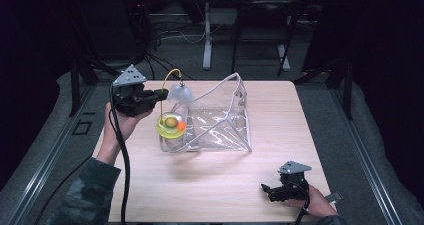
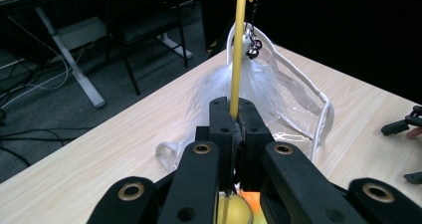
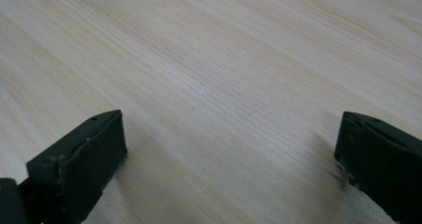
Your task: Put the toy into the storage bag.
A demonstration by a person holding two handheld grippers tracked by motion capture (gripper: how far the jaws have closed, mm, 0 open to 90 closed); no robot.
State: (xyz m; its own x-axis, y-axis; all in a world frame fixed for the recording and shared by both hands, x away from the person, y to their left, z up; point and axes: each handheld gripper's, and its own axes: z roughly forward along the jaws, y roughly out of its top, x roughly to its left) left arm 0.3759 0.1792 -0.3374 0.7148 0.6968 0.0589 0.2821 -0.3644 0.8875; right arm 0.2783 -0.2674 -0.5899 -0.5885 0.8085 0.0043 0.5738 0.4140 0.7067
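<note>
while the left hand-held gripper (image 2: 234, 117) pinches a thin yellow wand (image 2: 239, 50), the right hand-held gripper (image 3: 229, 149) gapes empty.

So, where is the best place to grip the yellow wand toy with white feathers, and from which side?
Grip the thin yellow wand toy on its stiff rod, above the round base, coming from the table's left edge. The left gripper is already shut there; feathers are too soft.

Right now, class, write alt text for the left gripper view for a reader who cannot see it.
Two black jaws of the left gripper are shut on a thin yellow wand that rises upward. White feathers and small bells hang from it, above a clear plastic bag on a pale wooden table.
</note>
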